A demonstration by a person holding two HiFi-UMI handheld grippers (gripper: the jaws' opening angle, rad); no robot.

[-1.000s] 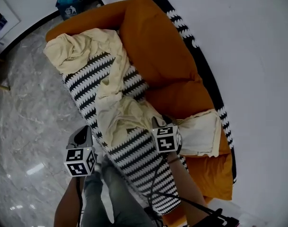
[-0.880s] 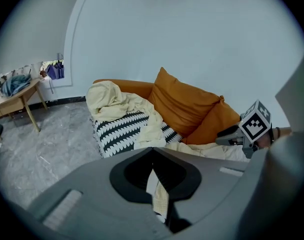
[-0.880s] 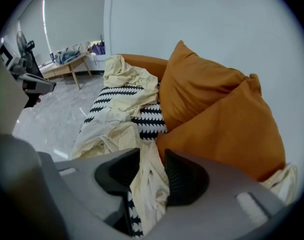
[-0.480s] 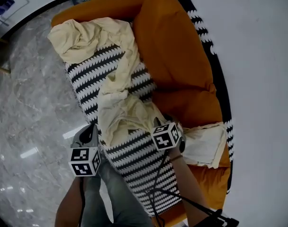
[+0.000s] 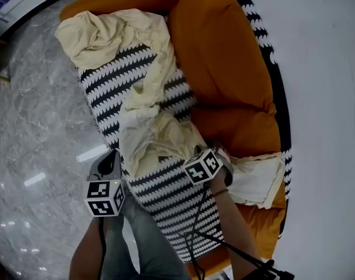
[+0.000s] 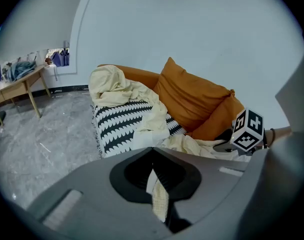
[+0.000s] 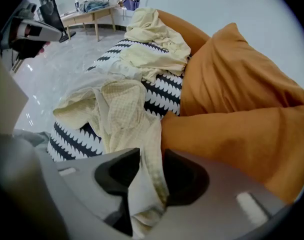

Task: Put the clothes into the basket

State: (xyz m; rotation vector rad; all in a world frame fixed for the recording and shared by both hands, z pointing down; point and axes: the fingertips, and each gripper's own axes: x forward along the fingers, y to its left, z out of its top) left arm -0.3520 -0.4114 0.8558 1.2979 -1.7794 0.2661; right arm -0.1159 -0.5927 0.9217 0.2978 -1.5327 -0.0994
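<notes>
An orange sofa point(image 5: 224, 57) is standing against a white wall point(image 5: 323, 69), and a black-and-white zigzag throw point(image 5: 171, 197) is covering its seat from one end to the other. The cream clothes point(image 5: 151, 136) are lying along that throw. One crumpled heap is sitting at the far end by the armrest, and a long twisted band is running down the middle. A flatter cream piece point(image 5: 256, 177) is resting at the near end against the orange back cushions. A grey marble floor point(image 5: 37, 115) is showing bright glints beside the sofa. In the left gripper view a wooden desk point(image 6: 19, 84) is standing by the far wall, carrying small things that are too small to name.

The person's legs in grey trousers point(image 5: 142, 238) are showing at the bottom of the head view, just beside the sofa's front edge. The right gripper point(image 5: 205, 159) is pointing steeply down over the near part of the clothes. Its jaws are pinching a bunched fold of the cream fabric, which is trailing from them out onto the throw. The left gripper point(image 5: 111, 159) is hanging at the throw's floor-side edge, and its jaws are pressing together on a narrow strip of cream cloth — the strip is filling the slit between them.
</notes>
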